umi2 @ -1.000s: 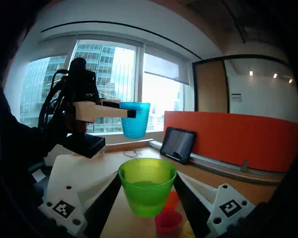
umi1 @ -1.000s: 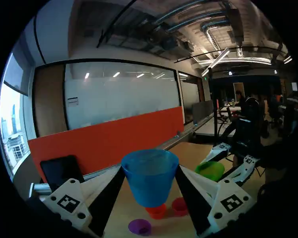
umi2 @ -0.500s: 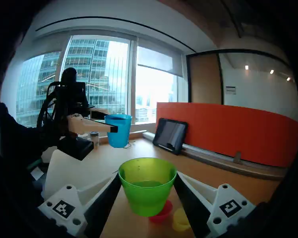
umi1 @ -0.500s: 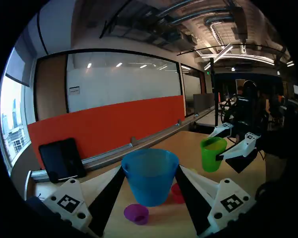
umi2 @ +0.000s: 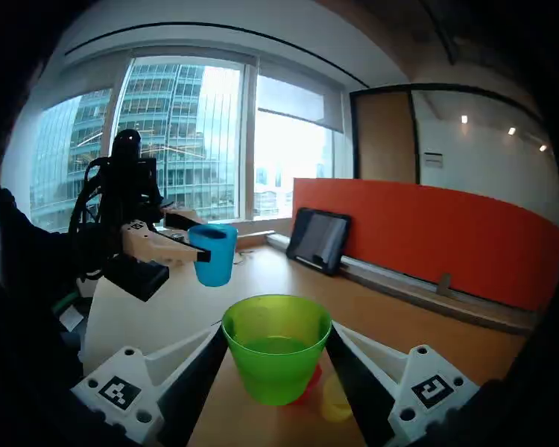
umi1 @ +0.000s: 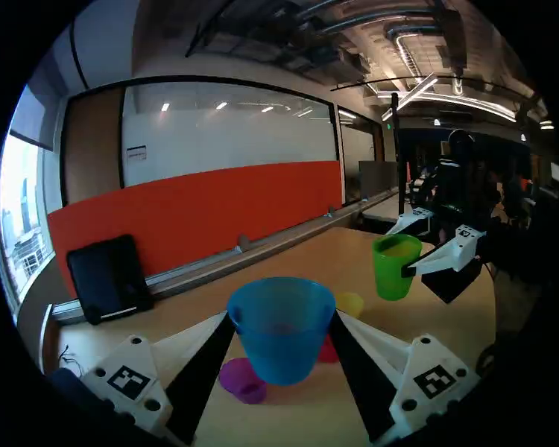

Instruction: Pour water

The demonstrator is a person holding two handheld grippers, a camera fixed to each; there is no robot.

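Note:
My left gripper (umi1: 282, 339) is shut on a translucent blue cup (umi1: 282, 328), held upright above the wooden table (umi1: 332, 257). The right gripper view has this blue cup (umi2: 213, 255) and left gripper (umi2: 202, 254) off to the left, held by a person's arm in a dark sleeve. My right gripper (umi2: 277, 365) is shut on a green cup (umi2: 276, 356) with some liquid low inside, also upright. From the left gripper view the green cup (umi1: 393, 265) hangs at the right in the right gripper (umi1: 406, 270).
Small coloured cups lie on the table below: purple (umi1: 238, 378), yellow (umi1: 349, 303), red (umi2: 309, 385), yellow (umi2: 332, 398). A dark tablet (umi1: 106, 277) leans against the orange partition (umi1: 197, 216). Windows stand behind the left gripper. Office desks and chairs lie at far right.
Both cups have come down closer to the table. In the right gripper view the blue cup has dropped and drifted left; the green cup stays level in the left gripper view.

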